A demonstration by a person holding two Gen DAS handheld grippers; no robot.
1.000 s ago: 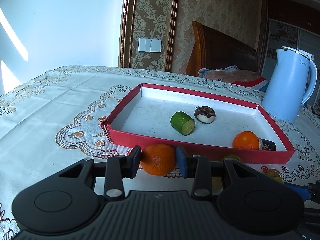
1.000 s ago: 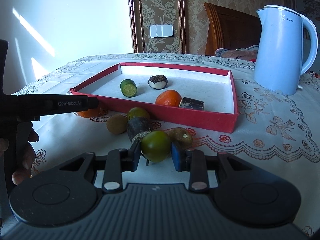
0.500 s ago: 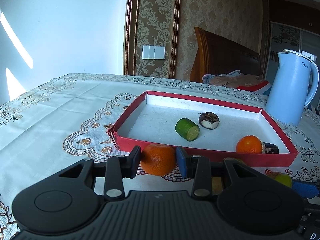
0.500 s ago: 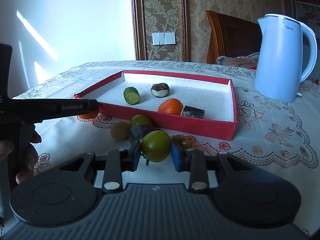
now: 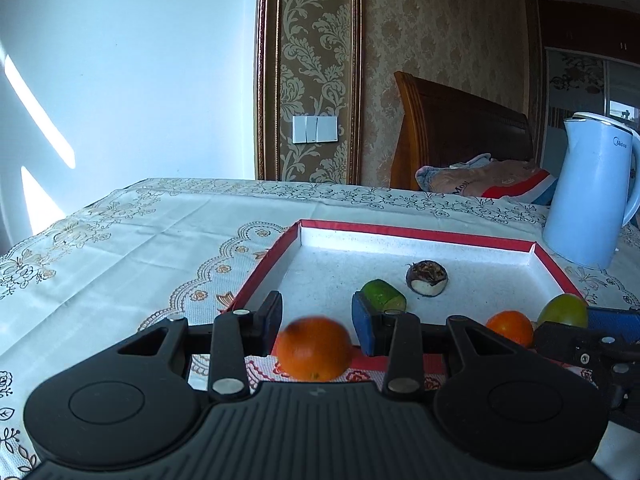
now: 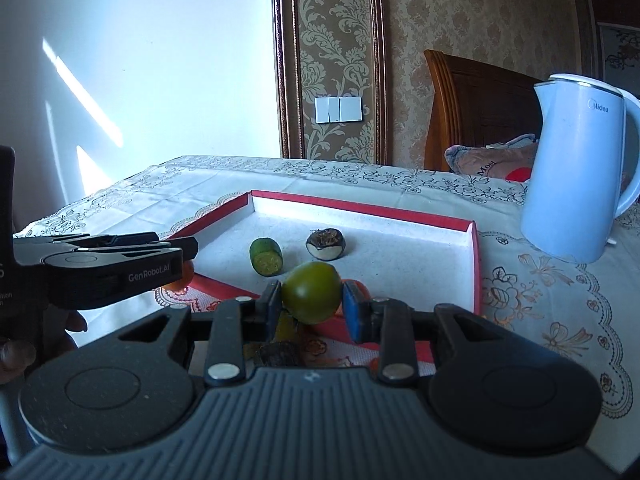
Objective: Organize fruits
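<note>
Left gripper [image 5: 317, 309]: clamped on the orange [image 5: 314, 348], which sits low between the pads and shows blurred.
Orange to tray: red tray [image 5: 416, 234] dead ahead at 12 o'clock; near rim directly behind the fruit.
Tray long axis: running 9 to 3 o'clock across both wrist views, so crossed on its short side from either hand.
Tray contents: cut green piece [image 5: 383, 295] at 1 o'clock of the left gripper, dark round fruit [image 5: 427, 279] just beyond it, a second orange [image 5: 510, 328] at the near right corner; bare floor at 12 o'clock.
Right gripper [image 6: 310, 296]: closed on the green fruit [image 6: 312, 292], held clear of the cloth.
Green fruit to tray: overlapping the near rim at 12 o'clock; bare floor at 1 o'clock.
Nearer hand: judged the right, its fruit already at the rim.
Loose pieces [image 6: 280, 354]: on the cloth at 6 o'clock of the green fruit, outside the tray.
</note>
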